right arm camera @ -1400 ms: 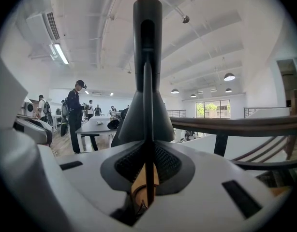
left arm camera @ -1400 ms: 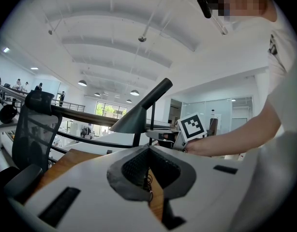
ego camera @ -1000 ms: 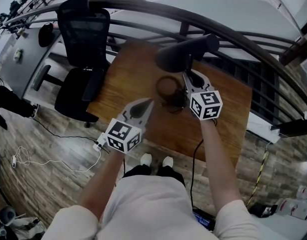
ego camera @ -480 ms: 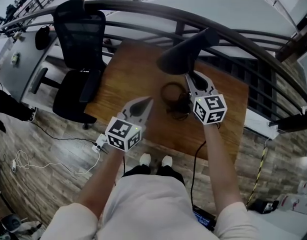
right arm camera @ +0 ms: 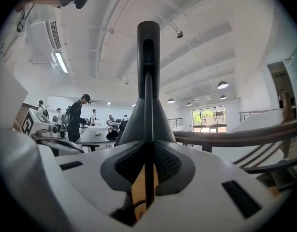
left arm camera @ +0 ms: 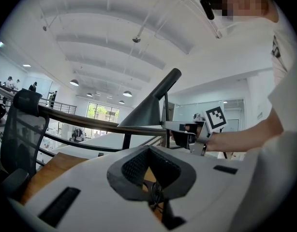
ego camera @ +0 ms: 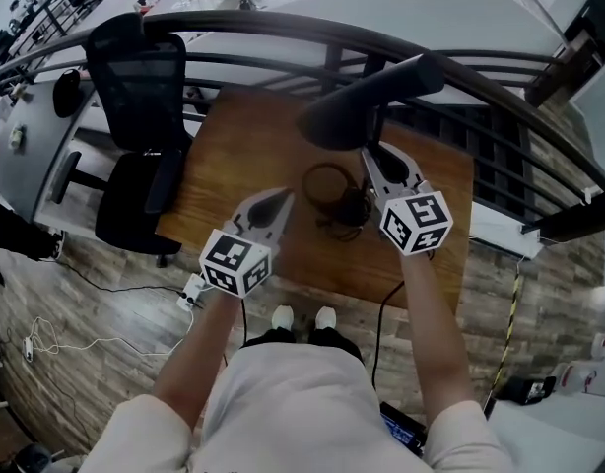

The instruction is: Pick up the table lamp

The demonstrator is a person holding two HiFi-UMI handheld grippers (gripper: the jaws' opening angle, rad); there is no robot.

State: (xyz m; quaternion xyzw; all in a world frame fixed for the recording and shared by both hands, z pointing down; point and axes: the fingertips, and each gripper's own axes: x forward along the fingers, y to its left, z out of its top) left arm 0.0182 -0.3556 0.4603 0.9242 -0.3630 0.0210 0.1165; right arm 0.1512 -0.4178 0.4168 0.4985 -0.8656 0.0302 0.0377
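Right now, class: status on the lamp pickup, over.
Right gripper shut on lamp. Left gripper shut, empty. Lamp upright, cord coiled on desk. Railing beyond shade.

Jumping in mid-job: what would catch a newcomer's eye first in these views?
The black table lamp, its cone shade looming above the wooden table, with the right gripper shut on its thin stem. Beneath it a coil of black cord lies on the table; the left gripper hovers beside it, shut and empty.

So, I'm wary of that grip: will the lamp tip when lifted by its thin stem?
Likely top-heavy: the wide shade overhangs the thin stem clamped in the right gripper, so it may swivel. The coiled cord could tug.
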